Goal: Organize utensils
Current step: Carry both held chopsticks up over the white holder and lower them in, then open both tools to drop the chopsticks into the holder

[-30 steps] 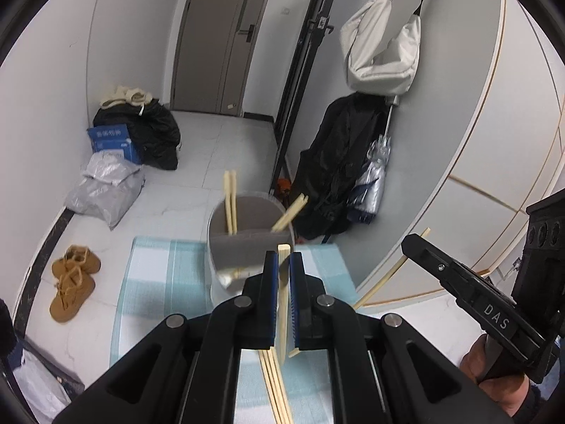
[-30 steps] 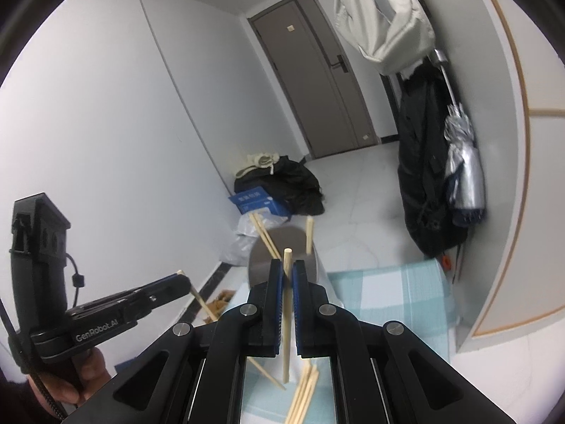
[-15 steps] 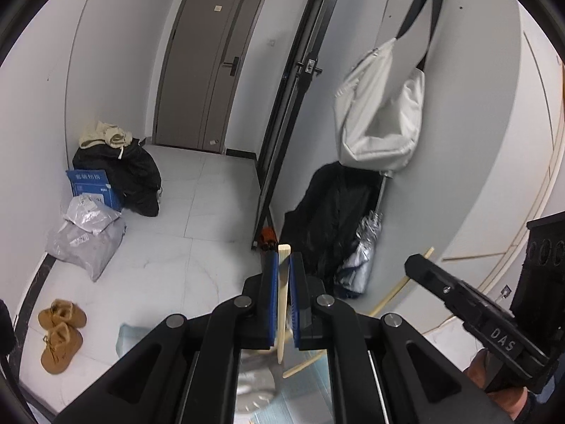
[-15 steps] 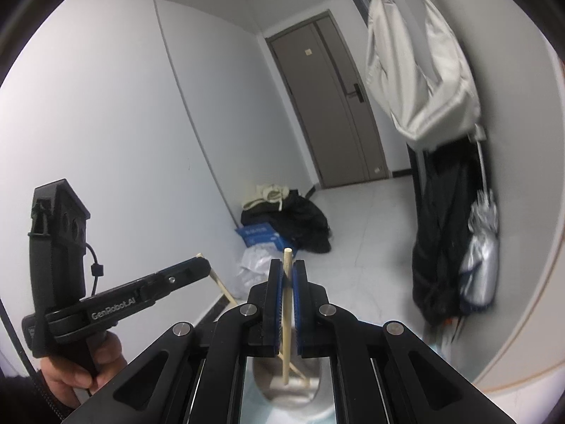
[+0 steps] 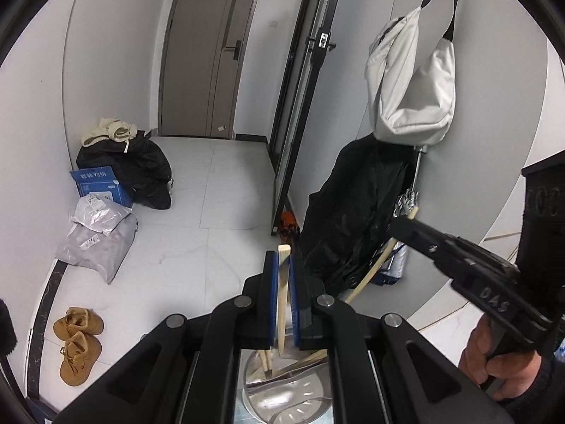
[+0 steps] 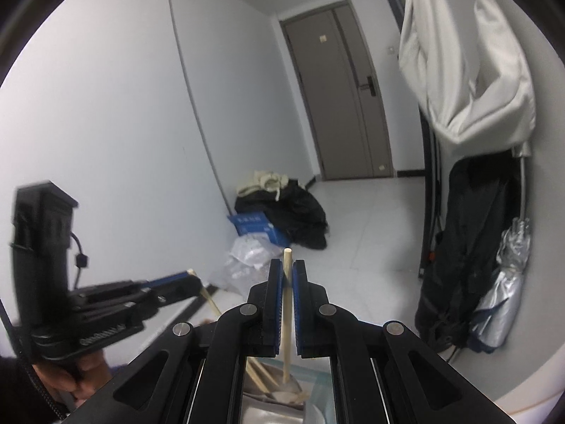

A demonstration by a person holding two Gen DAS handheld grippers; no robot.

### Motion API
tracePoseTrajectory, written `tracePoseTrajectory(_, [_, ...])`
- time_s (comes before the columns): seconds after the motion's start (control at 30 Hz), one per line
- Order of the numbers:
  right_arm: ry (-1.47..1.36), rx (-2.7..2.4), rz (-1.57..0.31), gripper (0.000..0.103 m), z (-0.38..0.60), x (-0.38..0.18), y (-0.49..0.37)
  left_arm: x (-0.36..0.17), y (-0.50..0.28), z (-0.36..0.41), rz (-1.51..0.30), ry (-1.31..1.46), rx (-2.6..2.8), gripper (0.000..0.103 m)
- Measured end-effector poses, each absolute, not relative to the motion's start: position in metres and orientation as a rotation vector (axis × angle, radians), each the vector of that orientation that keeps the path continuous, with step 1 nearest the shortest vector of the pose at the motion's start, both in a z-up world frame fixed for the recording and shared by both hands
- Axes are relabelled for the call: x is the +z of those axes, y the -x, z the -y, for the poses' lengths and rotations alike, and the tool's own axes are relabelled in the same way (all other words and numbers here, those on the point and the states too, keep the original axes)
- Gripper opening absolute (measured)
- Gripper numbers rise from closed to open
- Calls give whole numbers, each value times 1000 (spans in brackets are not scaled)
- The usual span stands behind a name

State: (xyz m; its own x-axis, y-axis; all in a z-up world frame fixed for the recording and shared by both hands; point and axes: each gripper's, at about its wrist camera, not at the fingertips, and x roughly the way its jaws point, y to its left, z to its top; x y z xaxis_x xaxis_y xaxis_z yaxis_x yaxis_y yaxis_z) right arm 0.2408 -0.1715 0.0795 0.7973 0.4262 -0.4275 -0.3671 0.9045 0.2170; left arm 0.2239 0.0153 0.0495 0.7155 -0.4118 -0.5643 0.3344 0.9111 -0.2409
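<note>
My left gripper [image 5: 282, 259] is shut on a wooden chopstick [image 5: 281, 300] that stands upright, its lower end down in a grey metal utensil holder [image 5: 286, 399] directly below. Other chopsticks [image 5: 265, 362] lean inside the holder. My right gripper [image 6: 288, 268] is shut on a second chopstick [image 6: 286, 321], also upright, its tip over the same holder [image 6: 272, 413]. The right gripper shows in the left wrist view [image 5: 406, 224] with its chopstick slanting down, and the left gripper shows in the right wrist view [image 6: 190, 282].
A checked blue cloth [image 6: 317, 388] lies under the holder. On the floor are brown shoes [image 5: 77, 342], grey parcels [image 5: 99, 233], a blue box [image 5: 99, 183] and black bags [image 5: 137, 166]. A white bag [image 5: 409, 81], black coat [image 5: 353, 212] and umbrella hang on the right wall.
Both grippers have risen and tilted up with their chopsticks, so the holder and cloth dropped to the bottom edge of each view. The two grippers have come closer together above the holder.
</note>
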Motion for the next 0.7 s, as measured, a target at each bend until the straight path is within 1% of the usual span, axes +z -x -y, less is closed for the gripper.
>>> tracePoseTrajectory(0.2, [-117, 429, -537, 5, 169, 53, -248, 42, -224, -10, -648, 75, -432, 2])
tracePoseTrajectory(0.6, [-118, 474, -587, 5, 164, 17, -248, 24, -224, -8, -686, 75, -473, 2])
tracePoseTrajectory(0.7, [-134, 485, -629, 5, 164, 3, -251, 22, -224, -9, -694, 79, -489, 2])
